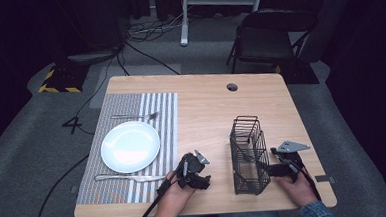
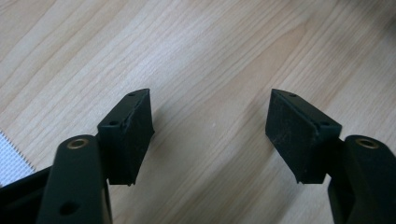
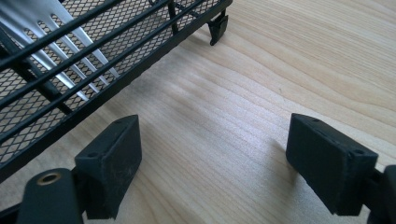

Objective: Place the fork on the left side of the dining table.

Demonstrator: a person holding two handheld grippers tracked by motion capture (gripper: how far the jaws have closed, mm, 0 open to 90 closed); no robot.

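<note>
Both grippers hung empty with jaws spread: the left gripper (image 1: 197, 172) over bare table (image 1: 206, 108), the right gripper (image 1: 279, 165) just beside the wire basket (image 1: 248, 155), where a fork (image 3: 56, 44) lay inside. A careless reach might nudge the basket and tip it.

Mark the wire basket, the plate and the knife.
wire basket (image 1: 248, 155), high view, near side wall
plate (image 1: 130, 146), high view, centre of dish
knife (image 1: 129, 178), high view, middle of its length
</note>
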